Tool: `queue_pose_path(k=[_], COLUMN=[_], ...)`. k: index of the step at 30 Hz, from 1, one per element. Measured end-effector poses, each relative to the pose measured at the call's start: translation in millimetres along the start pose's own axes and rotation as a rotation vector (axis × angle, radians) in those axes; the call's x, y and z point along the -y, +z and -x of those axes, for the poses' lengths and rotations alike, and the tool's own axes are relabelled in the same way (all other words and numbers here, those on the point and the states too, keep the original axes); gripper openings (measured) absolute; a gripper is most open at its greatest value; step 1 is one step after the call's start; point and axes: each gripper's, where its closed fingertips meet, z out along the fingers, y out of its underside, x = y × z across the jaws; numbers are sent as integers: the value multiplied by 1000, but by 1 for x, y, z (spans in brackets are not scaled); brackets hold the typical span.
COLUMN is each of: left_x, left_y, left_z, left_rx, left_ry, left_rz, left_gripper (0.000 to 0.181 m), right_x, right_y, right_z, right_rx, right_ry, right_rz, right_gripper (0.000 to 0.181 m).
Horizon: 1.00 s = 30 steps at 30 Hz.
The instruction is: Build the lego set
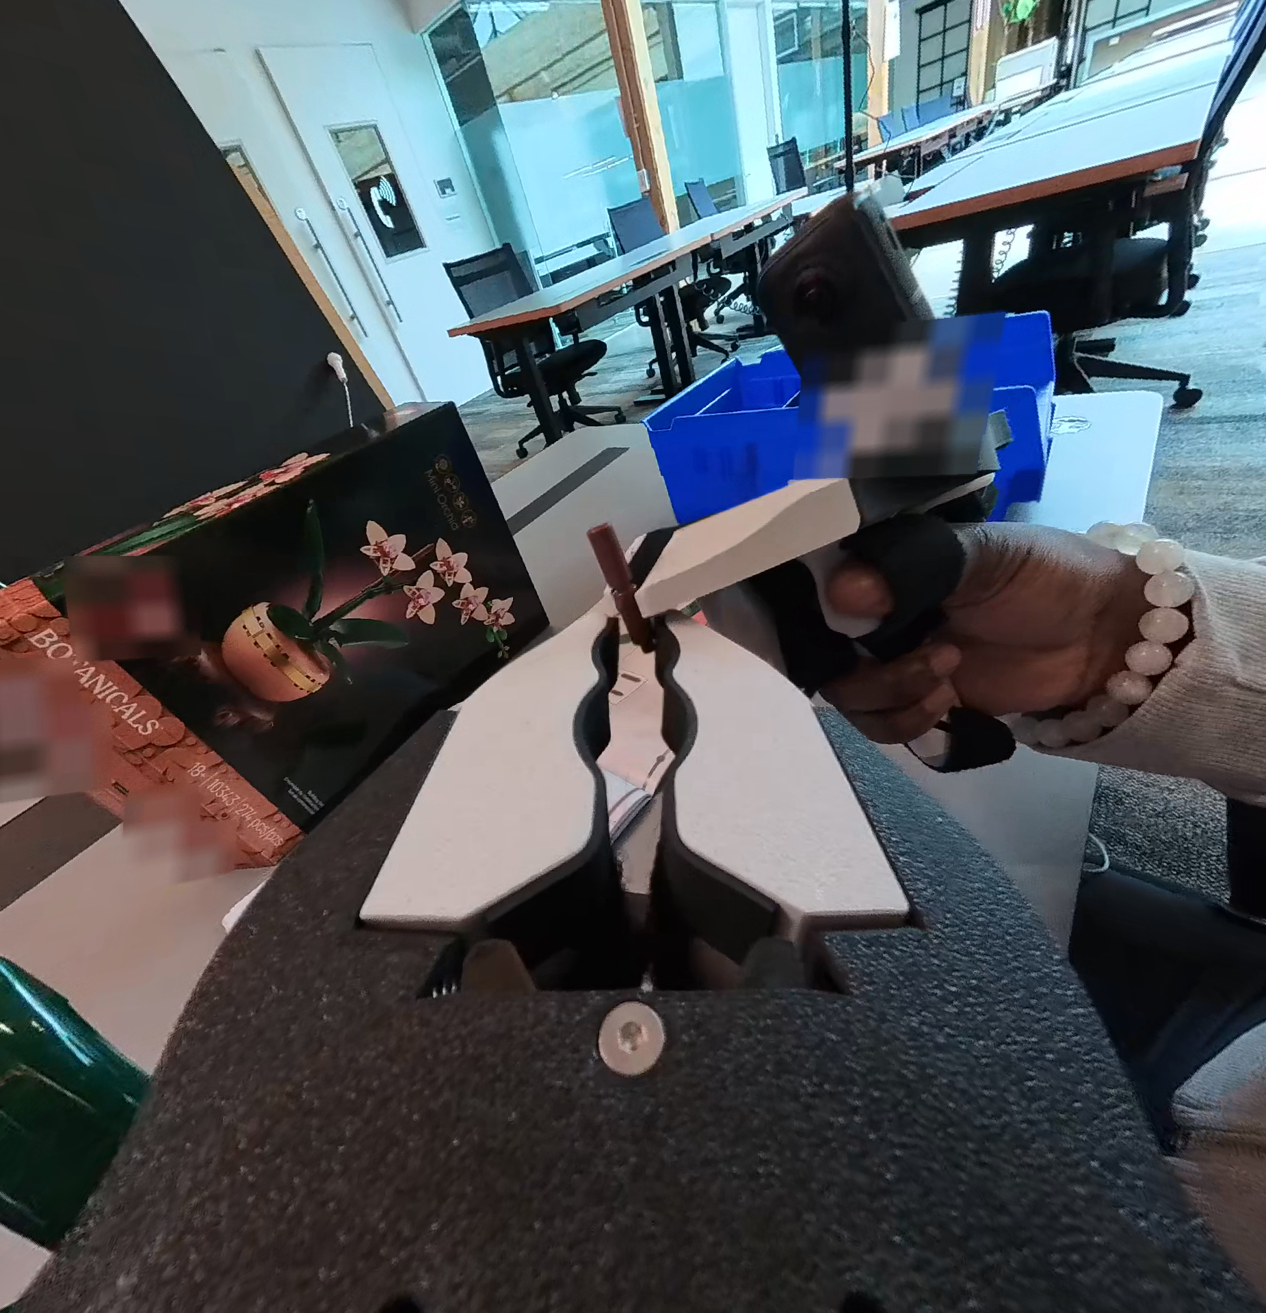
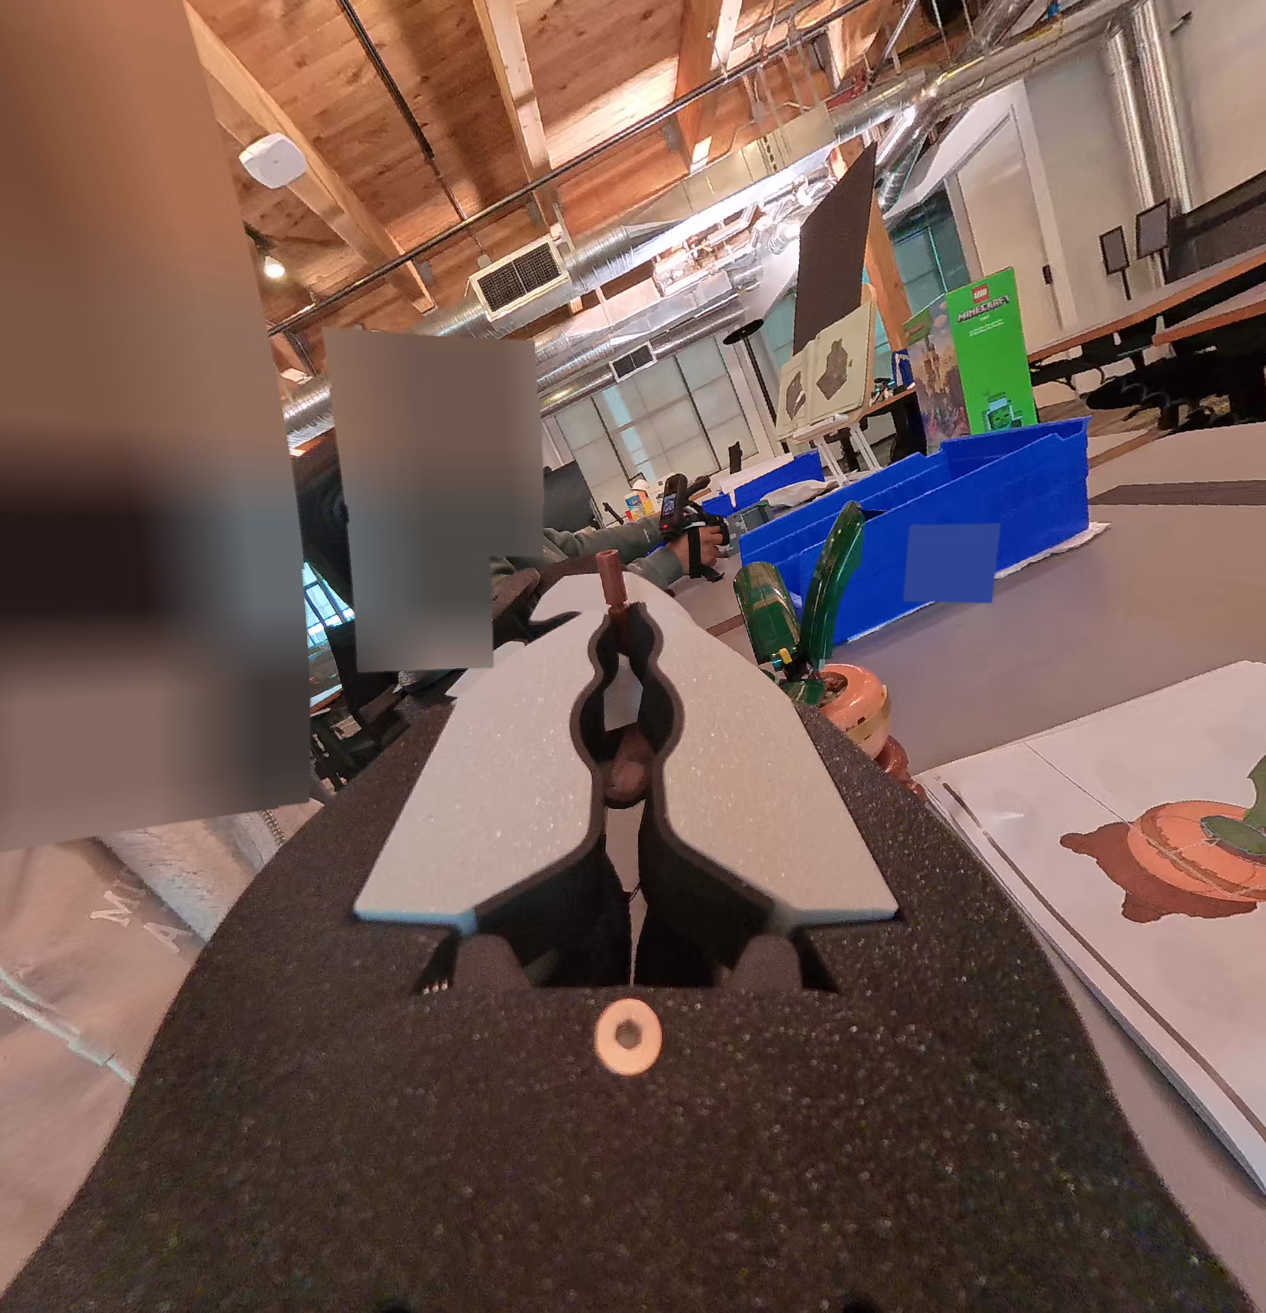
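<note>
You are pinching a thin brown rod piece at the very tips of your left gripper, whose fingers are drawn in narrow around its lower end. The rod is standing up and leaning a little to the left. Your right gripper is coming in from the right, its white fingertip touching the same rod at mid-height. In its own view that right gripper is also pressing its tips close together around the brown rod, so both tools are gripping one piece.

Your right hand, wearing a white bead bracelet, is filling the right side of the left view and hiding much of the table behind it.

To the left the set's dark box with orchid artwork is lying on the grey table, close beside the rod. A blue bin is sitting farther back to the right. A dark green container is showing at the near left edge.

In the right view the partly built plant, green leaves rising from a peach pot, is standing just right of your fingers, with the blue bin behind it. The open instruction booklet is lying near right. Another person's hand with a gripper is working far across the table.
</note>
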Motion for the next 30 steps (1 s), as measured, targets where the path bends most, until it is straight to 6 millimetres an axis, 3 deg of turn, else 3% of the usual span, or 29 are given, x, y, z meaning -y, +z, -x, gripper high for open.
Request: queue_pose_path(k=[9, 13, 18, 30], left_x=[-3, -9, -19, -30], left_y=[1, 2, 6, 8], left_z=[-3, -7, -15, -19], left_rx=[-26, -47, -83, -95], left_ry=[-13, -32, -90, -62], left_rz=[9, 23, 21, 61], left_gripper=[4, 4, 3, 3], right_x=[-2, 0, 5, -10], right_y=[-3, -10, -15, -15], right_z=[1, -3, 2, -6], right_rx=[2, -76, -85, -64], right_ry=[-27, -234, -481, -371], right_rz=[7, 121, 245, 302], right_gripper=[4, 24, 9, 0])
